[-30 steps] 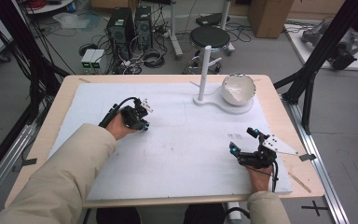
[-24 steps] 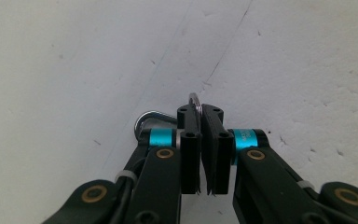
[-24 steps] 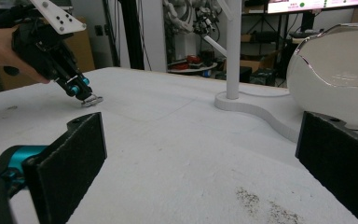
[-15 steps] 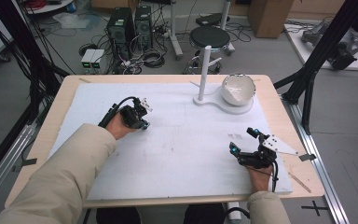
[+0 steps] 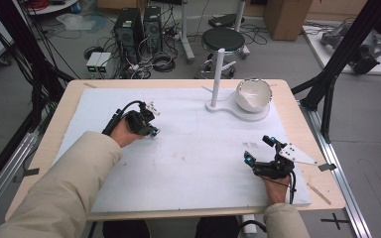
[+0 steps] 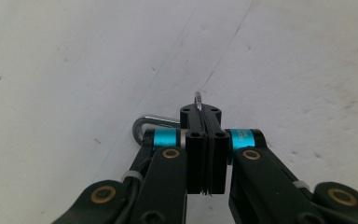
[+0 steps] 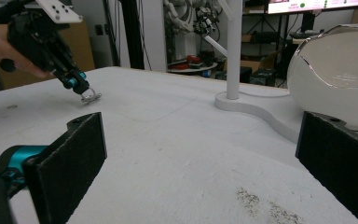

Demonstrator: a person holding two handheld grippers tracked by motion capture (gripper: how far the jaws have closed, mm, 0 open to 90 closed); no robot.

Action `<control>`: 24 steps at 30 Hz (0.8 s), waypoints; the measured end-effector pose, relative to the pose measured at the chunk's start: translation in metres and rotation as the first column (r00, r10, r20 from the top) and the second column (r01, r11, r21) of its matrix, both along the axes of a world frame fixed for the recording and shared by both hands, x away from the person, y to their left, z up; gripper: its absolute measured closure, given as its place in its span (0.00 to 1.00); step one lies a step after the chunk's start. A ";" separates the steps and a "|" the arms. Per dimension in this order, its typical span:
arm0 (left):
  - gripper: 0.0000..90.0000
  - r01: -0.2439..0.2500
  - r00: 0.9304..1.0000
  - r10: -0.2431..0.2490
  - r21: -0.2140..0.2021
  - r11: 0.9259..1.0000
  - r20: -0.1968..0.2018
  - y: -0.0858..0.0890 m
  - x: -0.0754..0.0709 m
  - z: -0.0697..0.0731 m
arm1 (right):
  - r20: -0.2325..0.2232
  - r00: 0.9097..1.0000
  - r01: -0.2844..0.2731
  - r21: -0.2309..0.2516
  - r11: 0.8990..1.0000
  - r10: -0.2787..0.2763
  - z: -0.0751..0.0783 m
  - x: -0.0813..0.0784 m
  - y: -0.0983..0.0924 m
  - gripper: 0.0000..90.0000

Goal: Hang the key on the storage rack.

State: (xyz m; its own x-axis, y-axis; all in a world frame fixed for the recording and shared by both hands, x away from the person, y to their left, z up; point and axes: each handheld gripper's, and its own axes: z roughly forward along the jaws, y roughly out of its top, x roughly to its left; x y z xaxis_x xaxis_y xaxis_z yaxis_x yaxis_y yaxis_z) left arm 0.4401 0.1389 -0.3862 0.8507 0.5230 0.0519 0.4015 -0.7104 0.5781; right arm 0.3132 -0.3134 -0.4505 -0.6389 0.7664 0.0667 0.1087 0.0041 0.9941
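Our left gripper [image 6: 204,112] has just been closing, and its jaws now stand pinched together on a small metal ring or clip [image 6: 149,125]; a thin silver edge pokes out above the tips and a rounded loop curls out to one side, lying on the white mat [image 6: 74,56]. We cannot tell exactly what the piece is, since it is thin and mostly hidden by the jaws, but it looks like a keyring-type loop. In the right gripper view the same piece [image 7: 90,97] hangs at the tip of the left gripper [image 7: 77,86] and touches the mat. The steep downward tilt of that tool makes sense to us: a flat, thin thing on a flat surface can only be caught from above, by its edge.

Our right gripper [image 5: 260,151] rests on the mat near our edge of the table with its jaws spread wide and nothing between them, probably waiting its turn.

Ahead of the right gripper stand the white post [image 5: 217,74] on its flat base and, beside it, the white bowl [image 5: 253,94]. Between the left gripper [image 5: 149,126] and those two the mat is bare, so a lift and a carry across have open room. The table edge [image 5: 54,129] lies well off to the outer side of the left gripper.
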 end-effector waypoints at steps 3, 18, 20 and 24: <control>0.99 0.013 1.000 -0.013 -0.076 0.997 0.002 0.008 -0.004 0.012 | 0.001 1.000 -0.001 0.009 1.000 0.001 0.000 0.001 -0.001 0.01; 0.99 0.145 0.989 -0.131 -0.387 0.910 0.065 0.024 -0.037 0.054 | 0.023 0.992 -0.127 0.003 0.992 0.126 0.044 0.005 0.008 0.01; 0.98 0.172 0.985 -0.153 -0.427 0.888 0.079 0.025 -0.041 0.057 | 0.028 0.985 -0.170 -0.001 0.986 0.170 0.054 0.009 0.014 0.01; 0.98 0.211 0.977 -0.184 -0.463 0.861 0.104 0.028 -0.048 0.060 | 0.037 0.965 -0.260 -0.022 0.965 0.260 0.074 0.016 0.028 0.01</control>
